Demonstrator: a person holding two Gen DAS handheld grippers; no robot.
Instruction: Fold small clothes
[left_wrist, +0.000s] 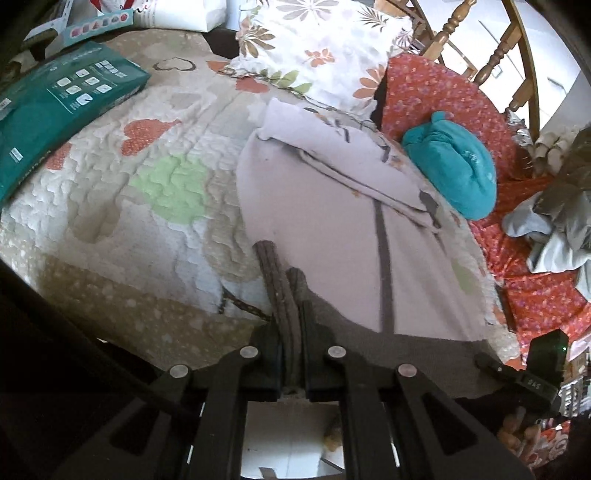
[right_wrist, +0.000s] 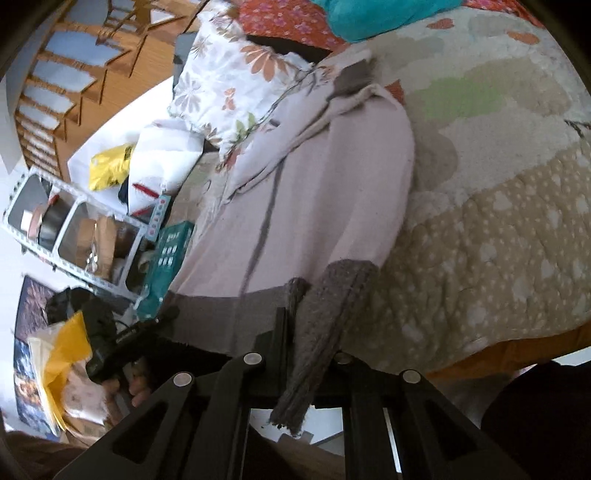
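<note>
A small pale lilac sweater (left_wrist: 332, 221) with grey trim lies on the quilted bedspread (left_wrist: 140, 192), its upper part folded over itself. My left gripper (left_wrist: 286, 291) is shut on the sweater's grey ribbed hem at one bottom corner. In the right wrist view the sweater (right_wrist: 332, 184) lies lengthwise away from me. My right gripper (right_wrist: 314, 306) is shut on the grey ribbed hem (right_wrist: 325, 314) at the other corner, and the hem hangs down between the jaws. The other hand-held gripper (right_wrist: 118, 343) shows at the left of that view.
A floral pillow (left_wrist: 321, 48) and a teal garment (left_wrist: 454, 166) on red floral fabric (left_wrist: 443, 92) lie beyond the sweater. A green package (left_wrist: 55, 110) lies on the bedspread's left. Grey clothes (left_wrist: 554, 229) are piled at the right. A shelf unit (right_wrist: 81, 236) stands beside the bed.
</note>
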